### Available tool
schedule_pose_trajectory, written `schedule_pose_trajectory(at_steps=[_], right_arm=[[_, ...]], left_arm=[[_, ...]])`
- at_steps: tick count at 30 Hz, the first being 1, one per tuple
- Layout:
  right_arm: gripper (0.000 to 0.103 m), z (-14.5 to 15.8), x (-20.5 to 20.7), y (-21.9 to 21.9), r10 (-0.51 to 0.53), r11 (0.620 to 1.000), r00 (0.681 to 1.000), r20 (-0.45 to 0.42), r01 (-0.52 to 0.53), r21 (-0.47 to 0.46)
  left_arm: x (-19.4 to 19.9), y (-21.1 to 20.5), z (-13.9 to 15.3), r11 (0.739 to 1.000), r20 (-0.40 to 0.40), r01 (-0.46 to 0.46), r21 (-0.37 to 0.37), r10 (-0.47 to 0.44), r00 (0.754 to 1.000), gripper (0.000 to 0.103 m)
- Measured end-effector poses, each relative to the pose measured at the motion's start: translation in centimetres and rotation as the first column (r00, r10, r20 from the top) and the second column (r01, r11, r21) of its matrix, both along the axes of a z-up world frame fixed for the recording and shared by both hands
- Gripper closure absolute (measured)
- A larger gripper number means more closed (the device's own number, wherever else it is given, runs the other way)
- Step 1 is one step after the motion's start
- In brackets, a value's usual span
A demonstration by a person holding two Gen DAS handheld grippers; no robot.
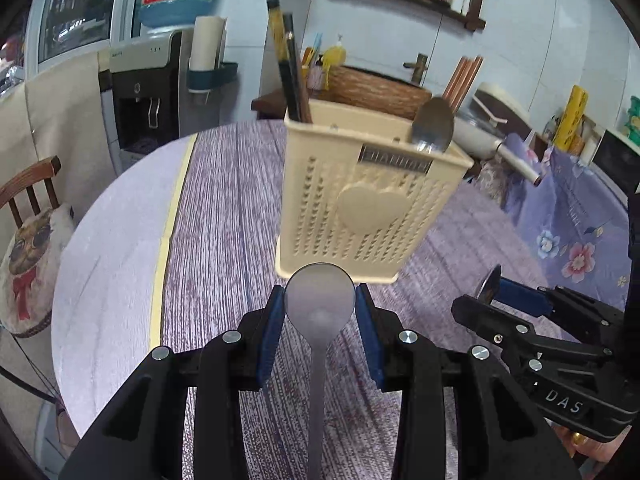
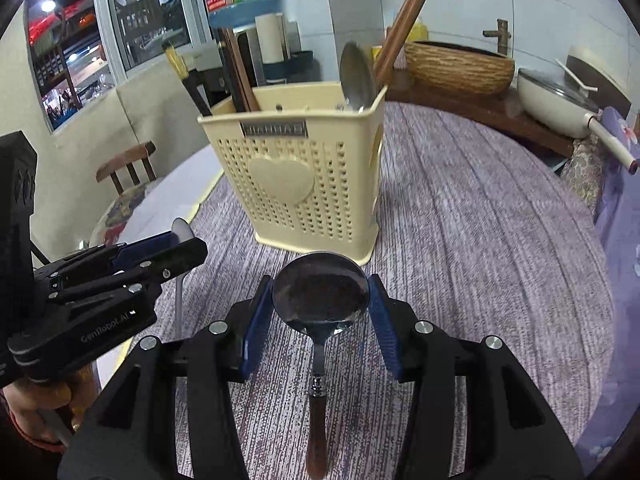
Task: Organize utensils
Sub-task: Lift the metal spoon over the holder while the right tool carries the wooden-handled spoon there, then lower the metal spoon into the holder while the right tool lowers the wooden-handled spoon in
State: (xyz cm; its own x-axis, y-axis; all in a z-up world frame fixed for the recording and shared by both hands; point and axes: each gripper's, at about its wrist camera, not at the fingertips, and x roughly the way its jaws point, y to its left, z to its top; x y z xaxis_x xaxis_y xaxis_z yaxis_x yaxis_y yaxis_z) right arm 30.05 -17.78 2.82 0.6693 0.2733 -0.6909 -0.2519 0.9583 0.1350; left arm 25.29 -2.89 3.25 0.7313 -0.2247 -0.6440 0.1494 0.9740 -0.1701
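A: Your left tool — what does it hold?
B: A steel spoon, clamped at the bowl. Your right tool grips a wooden-handled spoon — both near the cream holder on the bench.

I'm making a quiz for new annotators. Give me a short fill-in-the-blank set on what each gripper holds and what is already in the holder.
1. The left gripper is shut on an all-metal ____.
2. The spoon in the right gripper has a ____ handle.
3. The raised shape on the front of the holder is a ____.
4. Chopsticks and one spoon stand in the ____.

Missing words: spoon; wooden; heart; holder
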Motion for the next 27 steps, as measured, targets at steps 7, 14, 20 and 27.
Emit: schedule_pose_trajectory(at_steps=[7,14,20,27], right_arm=[[0.055,2.4,-1.2,-0.6,-0.012,1.0,0.999,0.034,0.012,0.019],[0.055,2.8,-1.7,-0.5,-0.011,1.0,0.999,0.049,0.011,0.012],[0.055,3.4,-2.1,-0.9,-0.014,0.999,0.998,0.061,0.012,0.032],[0.055,4.3,-2.3,-0.4,-0.008,1.0,0.996,0.089,0.006,0.029]], left_arm=[[-0.7,-0.3,2.4,1.0,0.06,0.003,0.001,-0.003,0.998,0.067],[-1.0,-0.4,1.9,1.0,0.063,-0.003,-0.002,0.003,0.998,0.067],[-1.3,0.4,2.9,1.0,0.087,-0.012,-0.016,0.013,0.996,0.067],[-1.4,0.6,4.0,1.0,0.119,-0.006,-0.031,0.009,0.993,0.067]])
